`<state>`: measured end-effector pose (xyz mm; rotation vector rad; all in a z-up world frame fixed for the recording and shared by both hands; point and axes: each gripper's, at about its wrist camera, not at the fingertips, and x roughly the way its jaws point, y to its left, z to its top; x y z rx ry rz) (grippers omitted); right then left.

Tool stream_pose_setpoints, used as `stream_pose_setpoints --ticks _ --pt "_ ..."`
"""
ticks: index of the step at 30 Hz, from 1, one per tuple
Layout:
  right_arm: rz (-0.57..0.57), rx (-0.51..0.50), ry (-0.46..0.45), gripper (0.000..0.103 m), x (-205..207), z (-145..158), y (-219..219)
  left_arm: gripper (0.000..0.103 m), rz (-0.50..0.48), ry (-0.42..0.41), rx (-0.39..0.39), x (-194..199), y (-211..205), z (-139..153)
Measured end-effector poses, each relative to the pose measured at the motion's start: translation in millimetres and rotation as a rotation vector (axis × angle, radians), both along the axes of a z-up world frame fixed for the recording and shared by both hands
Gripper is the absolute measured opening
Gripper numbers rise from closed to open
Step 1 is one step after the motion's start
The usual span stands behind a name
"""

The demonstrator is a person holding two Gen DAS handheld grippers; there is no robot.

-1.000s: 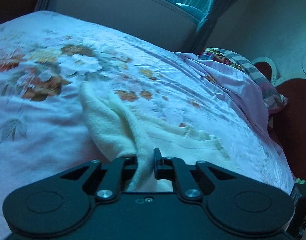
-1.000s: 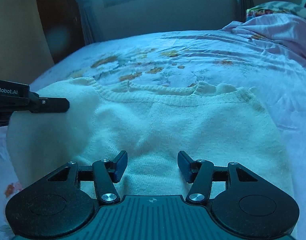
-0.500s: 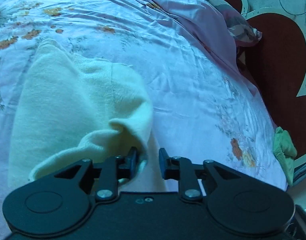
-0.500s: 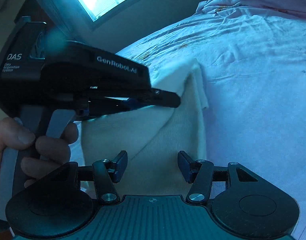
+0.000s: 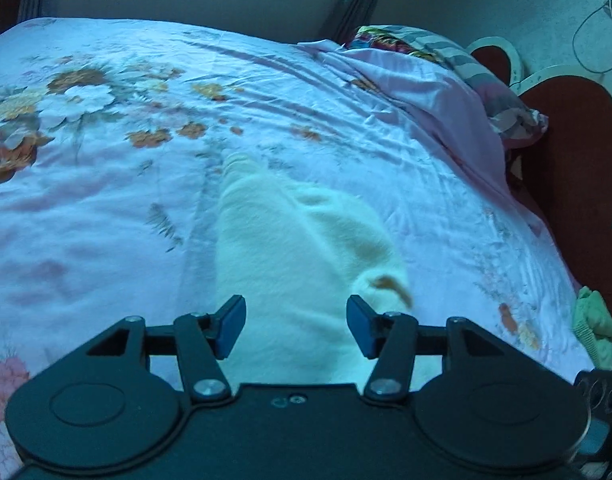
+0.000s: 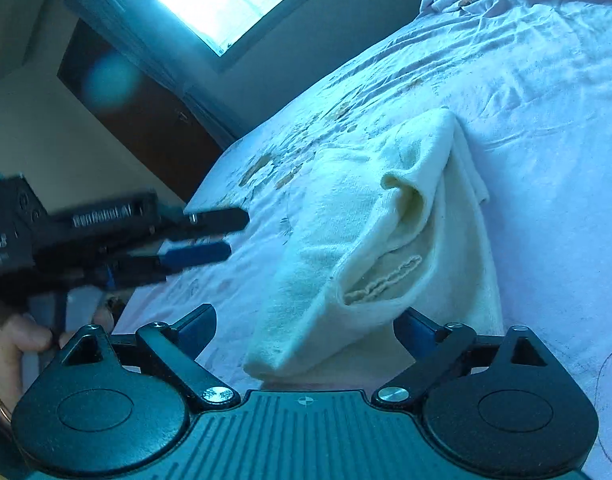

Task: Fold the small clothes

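Though the cream sweater (image 6: 370,248) is already doubled lengthwise into a narrow strip on the bed sheet (image 5: 106,208), the fold looks loose: one flap stands up in a hollow and the neckline trim shows near the close end, so I judge a first fold done, with a crosswise fold and some smoothing still to come. Nearest, the right gripper (image 6: 306,330) has its jaws opening wide, the sweater's near end lying between them but untouched by the pads. The left gripper (image 5: 296,326) is likewise opening, jaws spread on either side of the strip and pressing on nothing; from the right wrist view it hovers beside the garment, clear of it, in a person's hand (image 6: 14,348).

By count: one cream sweater, two grippers, one floral sheet. Farther off lie one small green garment (image 5: 592,320) at the bed's edge, perhaps next, and one striped pillow (image 5: 466,60) at the head.
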<state>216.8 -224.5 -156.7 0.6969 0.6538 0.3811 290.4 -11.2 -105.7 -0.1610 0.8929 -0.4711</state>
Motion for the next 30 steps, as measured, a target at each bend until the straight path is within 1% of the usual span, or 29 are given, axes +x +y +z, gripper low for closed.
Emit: stream_pose_setpoints --ticks 4,5,6,7,8,10,12,13,16,17,18,19,21,22,23,24,25,26,28,30 --pt "-0.081 -0.021 0.082 0.094 11.4 -7.0 -1.1 0.052 0.004 0.034 0.028 -14.0 6.5 -28.5" --pt "-0.116 -0.026 0.094 0.079 14.5 -8.0 -3.6 0.052 -0.001 0.042 0.029 -16.9 5.7 -34.5" --pt "-0.136 -0.024 0.105 0.051 17.7 -10.2 -5.9 0.052 -0.005 0.048 0.033 -19.3 3.8 -40.5" --pt "-0.149 -0.016 0.127 0.042 24.8 -12.8 -4.5 0.052 -0.005 0.049 0.039 -21.8 2.7 -45.2" --pt "-0.155 -0.009 0.151 0.036 28.8 -15.4 -4.2 0.052 -0.001 0.042 0.044 -23.7 1.1 -48.0" --pt "-0.154 -0.023 0.183 0.035 35.7 -19.6 -1.6 0.052 0.006 0.026 0.053 -26.0 -1.1 -50.3" --pt "-0.143 -0.074 0.18 0.011 39.6 -18.2 -0.9 0.052 0.015 0.011 0.045 -27.0 -0.4 -48.3" --pt "-0.141 -0.097 0.157 0.011 38.7 -12.7 -0.8 0.052 0.022 0.001 0.031 -28.1 0.9 -46.3" --pt "-0.146 -0.187 0.047 0.011 30.8 13.3 -5.4 0.052 0.023 -0.071 0.002 -35.9 -0.7 -35.5" --pt "-0.138 -0.214 0.039 0.011 28.0 15.5 -6.7 0.052 0.018 -0.071 -0.001 -36.0 -3.0 -34.8" --pt "-0.14 -0.231 0.051 0.011 25.9 12.6 -9.4 0.052 0.011 -0.058 -0.007 -35.0 -7.8 -36.9" --pt "-0.143 -0.244 0.08 0.011 26.8 3.2 -11.4 0.052 0.006 -0.047 -0.006 -34.0 -11.8 -40.4" --pt "-0.145 -0.26 0.152 0.011 28.1 -19.8 -12.1 0.052 -0.001 -0.026 0.028 -32.9 -19.9 -51.4" --pt "-0.137 -0.257 0.164 0.011 25.1 -28.3 -12.7 0.052 -0.002 -0.015 0.053 -32.3 -22.5 -57.8" --pt "-0.143 -0.262 0.156 0.011 21.8 -28.9 -13.6 0.053 -0.002 -0.011 0.066 -32.3 -22.8 -61.9" --pt "-0.149 -0.259 0.152 0.013 20.1 -26.6 -13.9 0.055 -0.002 -0.008 0.069 -32.3 -21.0 -64.2" --pt "-0.16 -0.262 0.153 0.017 18.4 -22.6 -15.0 0.055 0.0 0.002 0.062 -31.9 -18.0 -64.5" --pt "-0.182 -0.277 0.142 0.025 14.8 -16.0 -16.5 0.055 0.003 0.015 0.05 -31.3 -14.4 -63.1" --pt "-0.228 -0.323 0.072 0.027 9.0 1.6 -18.8 0.052 0.015 0.0 0.034 -32.0 -8.0 -54.7" --pt "-0.256 -0.373 0.01 0.027 11.0 18.1 -16.4 0.052 0.021 -0.053 0.034 -31.8 -6.9 -42.7"
